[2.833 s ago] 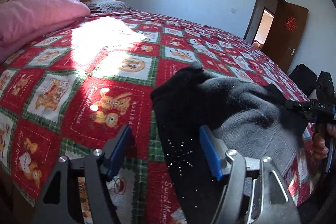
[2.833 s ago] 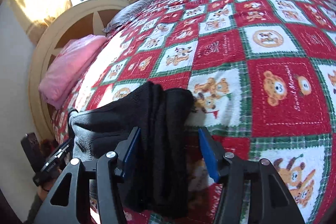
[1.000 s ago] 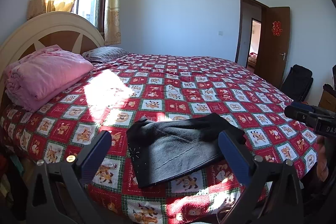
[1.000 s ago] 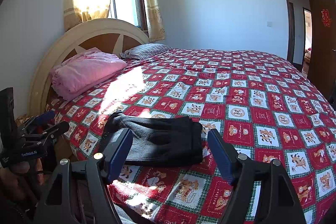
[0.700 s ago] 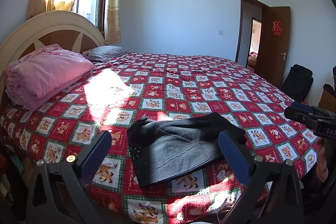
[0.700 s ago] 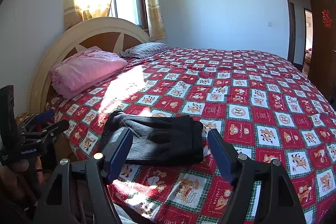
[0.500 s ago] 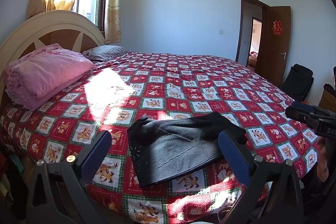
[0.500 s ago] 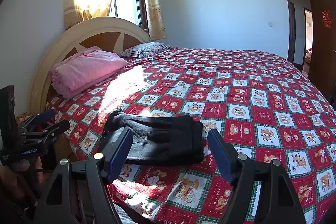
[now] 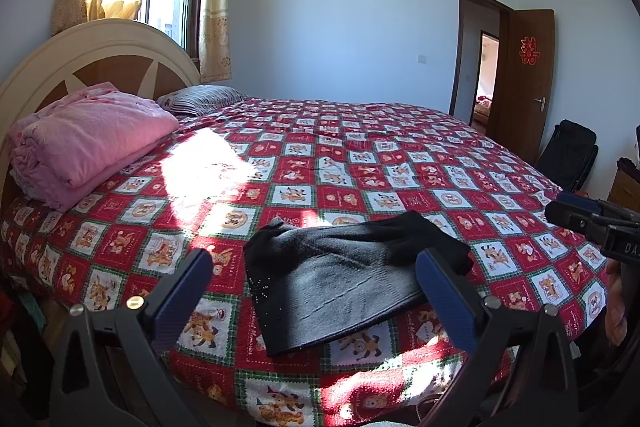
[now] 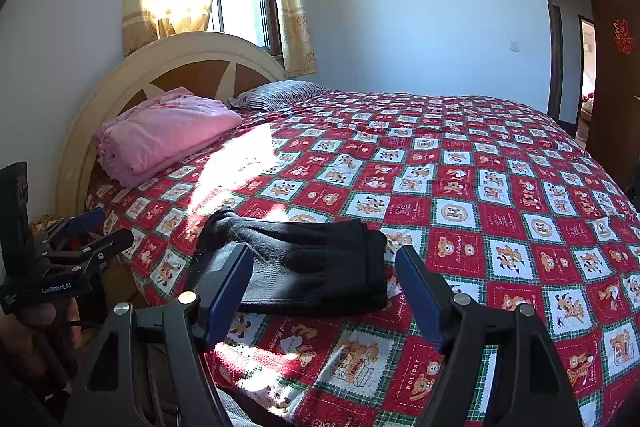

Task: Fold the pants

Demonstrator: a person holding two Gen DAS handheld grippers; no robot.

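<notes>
The dark grey and black pants point(image 9: 344, 271) lie folded into a compact bundle near the front edge of the bed; they also show in the right wrist view point(image 10: 304, 263). My left gripper point(image 9: 314, 277) is open and empty, held back off the bed in front of the pants. My right gripper point(image 10: 324, 273) is open and empty, also held back from the bundle. The left gripper also shows at the left of the right wrist view point(image 10: 86, 233), and the right gripper at the right edge of the left wrist view point(image 9: 592, 223).
The bed point(image 9: 400, 163) has a red checked cartoon bedspread. A folded pink blanket point(image 9: 84, 139) and a striped pillow point(image 9: 200, 99) lie by the headboard point(image 10: 180, 67). A black chair point(image 9: 568, 151) and an open door point(image 9: 528, 75) are at the right.
Over the last second nothing has visibly moved. Since 2.8 s ago both grippers have pulled well back from the pants, which stay folded on the bed.
</notes>
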